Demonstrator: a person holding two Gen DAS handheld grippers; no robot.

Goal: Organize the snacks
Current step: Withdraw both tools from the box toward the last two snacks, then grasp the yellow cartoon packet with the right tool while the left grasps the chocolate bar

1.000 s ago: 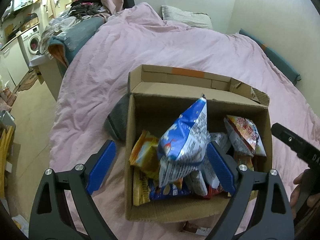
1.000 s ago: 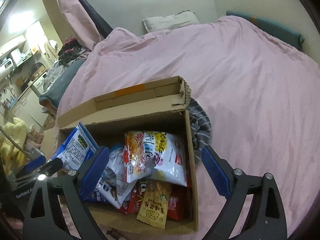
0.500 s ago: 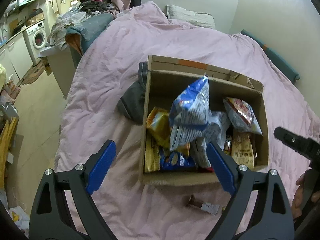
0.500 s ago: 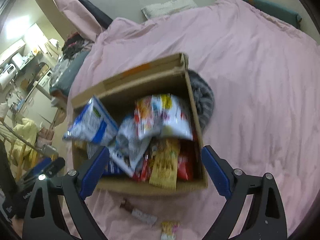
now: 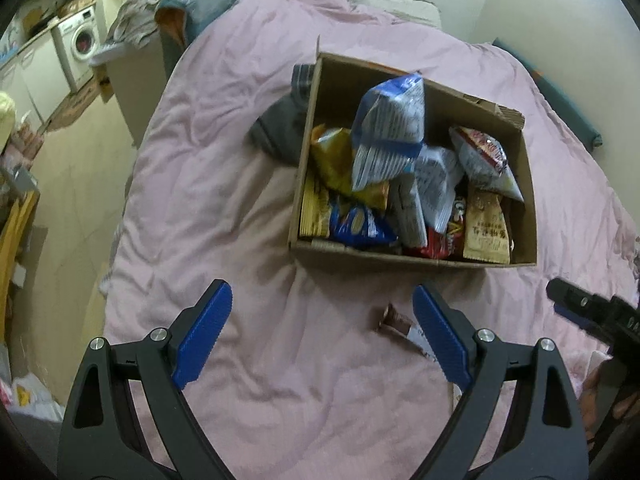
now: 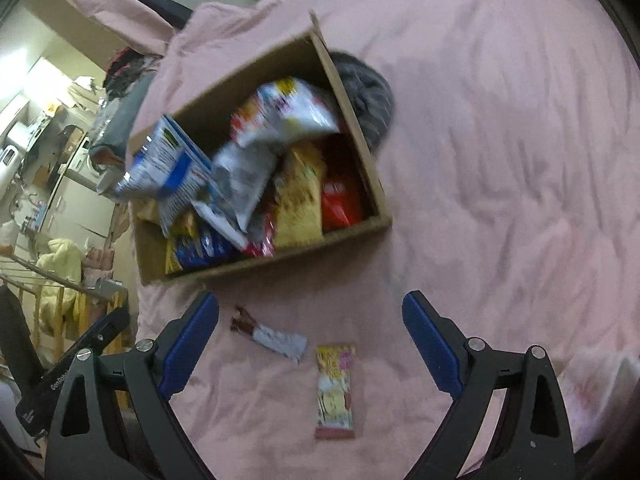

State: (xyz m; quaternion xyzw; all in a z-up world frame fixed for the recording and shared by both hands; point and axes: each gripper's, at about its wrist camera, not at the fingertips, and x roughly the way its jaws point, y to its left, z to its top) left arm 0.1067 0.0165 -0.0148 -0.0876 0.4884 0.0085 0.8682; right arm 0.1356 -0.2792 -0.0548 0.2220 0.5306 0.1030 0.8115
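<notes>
Right wrist alone shows yellow snack packet [image 6: 335, 392] on bedspread [image 6: 500, 160].

An open cardboard box [image 5: 412, 258] at upper centre is crammed with snack bags, a blue-white bag [image 5: 390, 136] sticking up. Below it on the pink cover lie a brown-and-white bar [image 6: 270, 334] and a yellow-pink packet [image 6: 335, 392], flat.

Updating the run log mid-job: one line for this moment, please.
left tongs open, empty | right tongs open, empty | cardboard box full of snacks | brown bar, yellow packet loose on pink blanket
</notes>
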